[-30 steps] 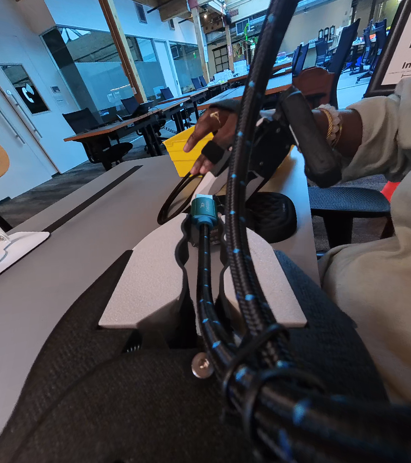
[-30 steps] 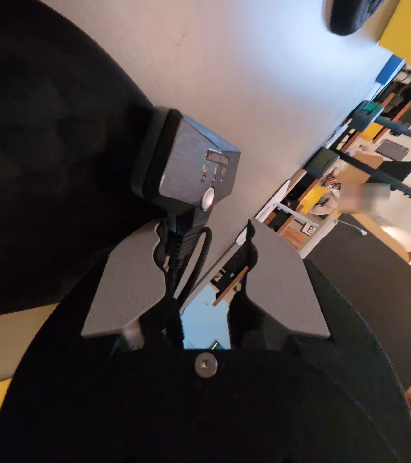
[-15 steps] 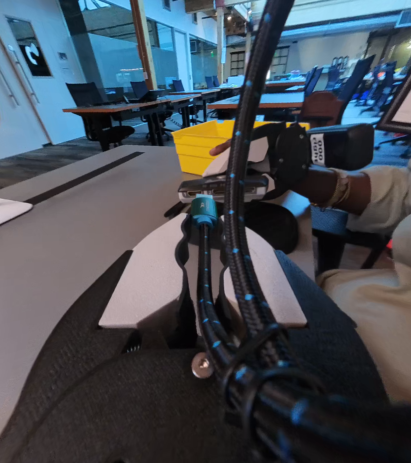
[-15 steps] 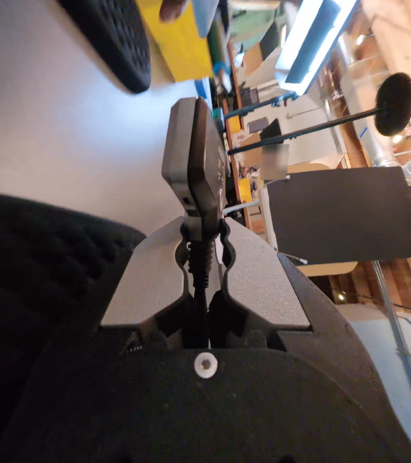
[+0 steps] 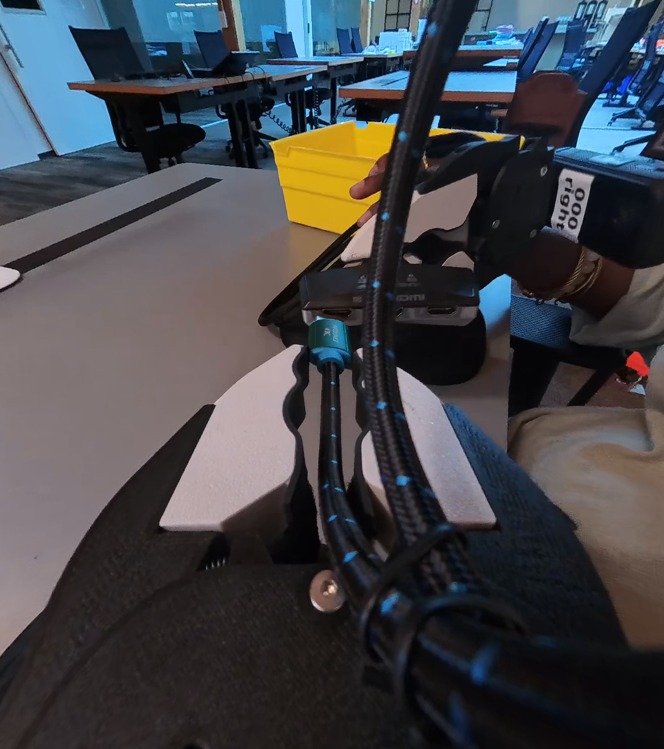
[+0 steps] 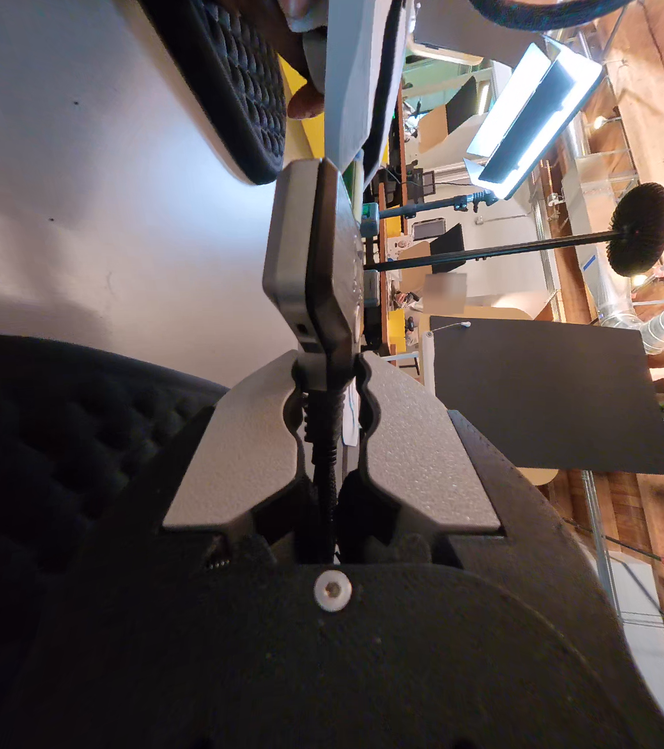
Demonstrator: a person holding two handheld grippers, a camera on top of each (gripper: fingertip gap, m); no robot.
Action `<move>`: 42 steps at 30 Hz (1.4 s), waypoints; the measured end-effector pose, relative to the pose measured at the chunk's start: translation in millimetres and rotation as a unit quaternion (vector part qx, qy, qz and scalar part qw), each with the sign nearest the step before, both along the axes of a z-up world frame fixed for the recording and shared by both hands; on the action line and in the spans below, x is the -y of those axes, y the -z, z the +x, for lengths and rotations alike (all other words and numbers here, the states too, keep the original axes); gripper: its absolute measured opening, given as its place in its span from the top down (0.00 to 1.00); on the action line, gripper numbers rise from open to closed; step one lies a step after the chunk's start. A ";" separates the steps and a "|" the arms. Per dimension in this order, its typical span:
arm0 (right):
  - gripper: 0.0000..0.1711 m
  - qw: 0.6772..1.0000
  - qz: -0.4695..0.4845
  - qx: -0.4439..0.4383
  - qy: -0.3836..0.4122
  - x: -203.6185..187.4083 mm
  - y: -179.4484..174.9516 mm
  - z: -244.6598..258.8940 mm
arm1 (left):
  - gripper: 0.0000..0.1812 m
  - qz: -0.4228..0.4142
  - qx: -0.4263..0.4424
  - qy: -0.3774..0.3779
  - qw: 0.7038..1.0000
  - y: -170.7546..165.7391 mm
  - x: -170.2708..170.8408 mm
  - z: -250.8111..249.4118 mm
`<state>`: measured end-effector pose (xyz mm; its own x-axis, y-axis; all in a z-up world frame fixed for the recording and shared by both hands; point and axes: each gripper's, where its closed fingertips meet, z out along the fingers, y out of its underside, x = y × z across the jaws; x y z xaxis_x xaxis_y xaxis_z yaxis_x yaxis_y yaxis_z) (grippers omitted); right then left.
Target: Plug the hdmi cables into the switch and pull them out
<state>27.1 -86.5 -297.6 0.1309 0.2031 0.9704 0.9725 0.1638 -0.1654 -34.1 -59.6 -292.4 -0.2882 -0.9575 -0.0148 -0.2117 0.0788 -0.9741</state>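
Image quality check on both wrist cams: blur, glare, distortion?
Left wrist view: fisheye bends the table edge; braided cable blurs at the bottom, teal plug and switch sharp. Right wrist view: rolled sideways, light panel blown out, glare on the table, switch sharp.

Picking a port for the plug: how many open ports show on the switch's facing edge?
2 clearly: the left port, just above the teal plug, and the right port of the switch. The braided cable crosses the middle, where another opening may be partly hidden.
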 end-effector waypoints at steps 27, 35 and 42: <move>0.87 0.993 0.080 0.075 -0.034 8.2 -24.5 -22.1 | 0.88 -0.049 0.027 0.051 0.997 -17.5 11.0 -12.5; 0.87 0.993 0.079 0.059 -0.066 6.9 -28.3 -29.5 | 0.88 -0.078 0.039 0.073 0.994 -20.2 12.8 -15.3; 0.87 0.989 0.090 0.079 -0.084 11.0 -35.7 -42.2 | 0.88 -0.123 0.035 0.106 0.986 -23.8 15.3 -23.3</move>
